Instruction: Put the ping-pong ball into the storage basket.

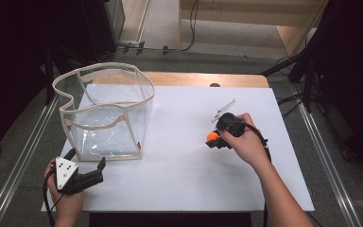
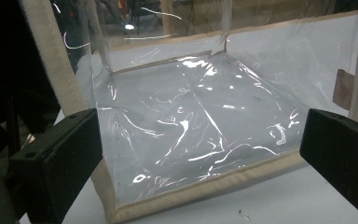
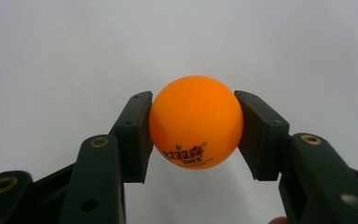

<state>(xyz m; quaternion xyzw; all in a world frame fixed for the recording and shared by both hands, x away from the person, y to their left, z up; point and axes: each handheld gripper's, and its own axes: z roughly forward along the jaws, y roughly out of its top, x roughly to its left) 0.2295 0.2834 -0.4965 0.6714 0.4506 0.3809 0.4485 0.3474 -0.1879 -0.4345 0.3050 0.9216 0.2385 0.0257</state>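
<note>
While the right gripper pinches the small orange table-tennis ball between its two black fingers, the ball sits at right of centre on the white table, apparently resting on or just above the surface; contact is hard to judge from the high view. Pads meet the ball at its widest line, a sound hold. Keep pressure light, since a hollow ball squirts out if squeezed off-centre. Lift straight before travelling. Left gripper, fingers spread wide and holding nothing, faces the clear plastic box with beige fabric trim, near its front lower edge, likely destination; steady that floppy wall if needed.
</note>
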